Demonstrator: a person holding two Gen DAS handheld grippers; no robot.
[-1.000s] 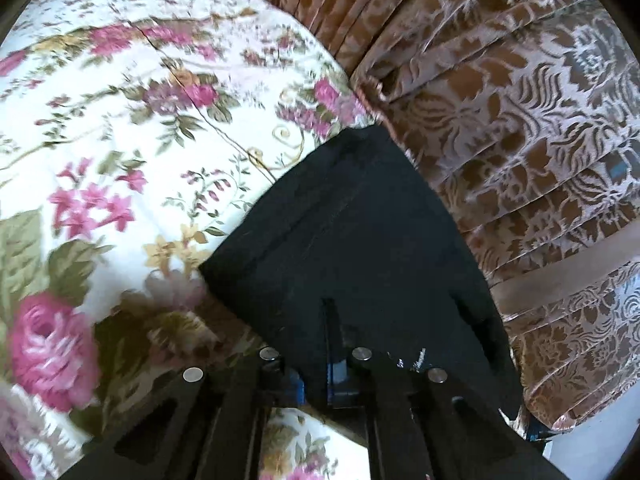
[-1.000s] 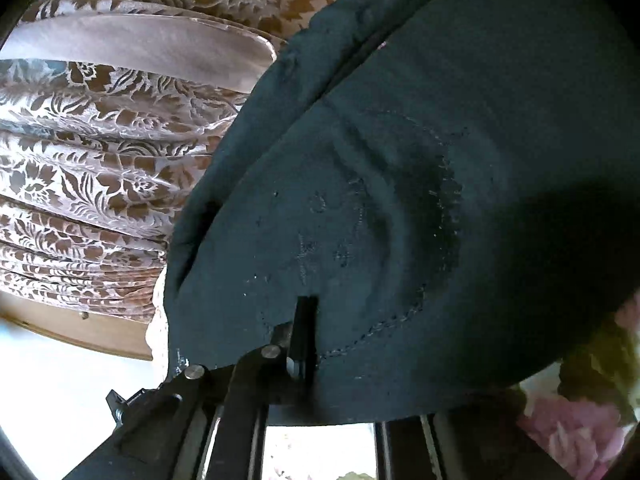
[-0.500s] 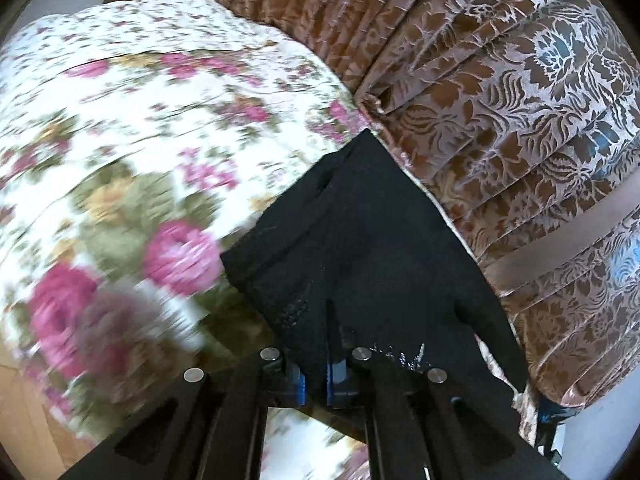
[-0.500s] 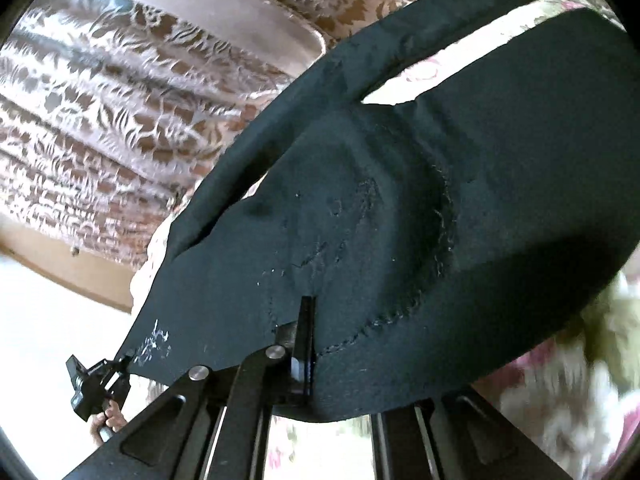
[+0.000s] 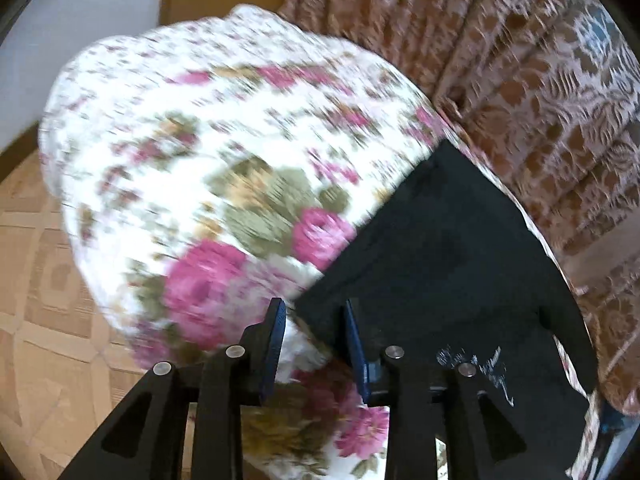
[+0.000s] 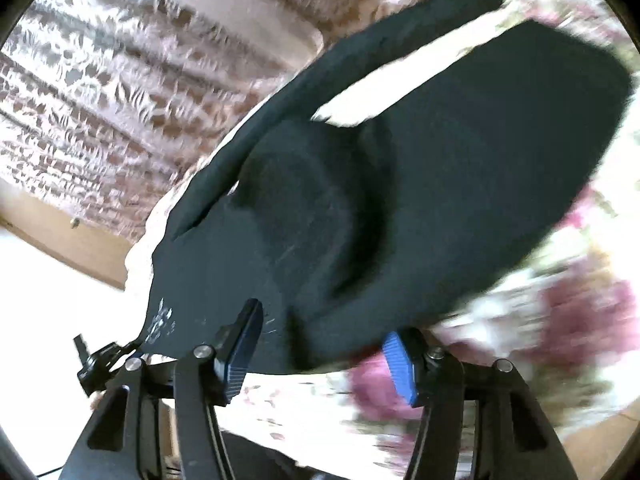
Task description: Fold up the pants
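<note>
Left wrist view shows the left gripper (image 5: 314, 312) with its fingers (image 5: 276, 340) parting; the near corner of the black pants (image 5: 448, 264) lies in the gap between them, yet neither blue pad presses the cloth, so it reads as released; the pants lie on the flowered bedspread (image 5: 200, 152), along the side nearest the brown patterned curtain (image 5: 540, 80); white lettering (image 5: 476, 364) marks the fabric near the right-hand finger; tan patterned floor (image 5: 44, 280) shows at the lower left; the picture is blurred

Right wrist view shows the right gripper (image 6: 324, 336) with its fingers (image 6: 240, 348) also spreading, well apart; the edge of the pants (image 6: 400, 200) sits in the gap and above it, loose, with no pad clamped on it; the two legs run away toward the upper right with a strip of bedspread (image 6: 400, 80) visible between them; the curtain (image 6: 120, 92) fills the upper left; the other gripper (image 6: 100, 360) peeks in at the lower left, by the lettering (image 6: 160, 322)
</note>
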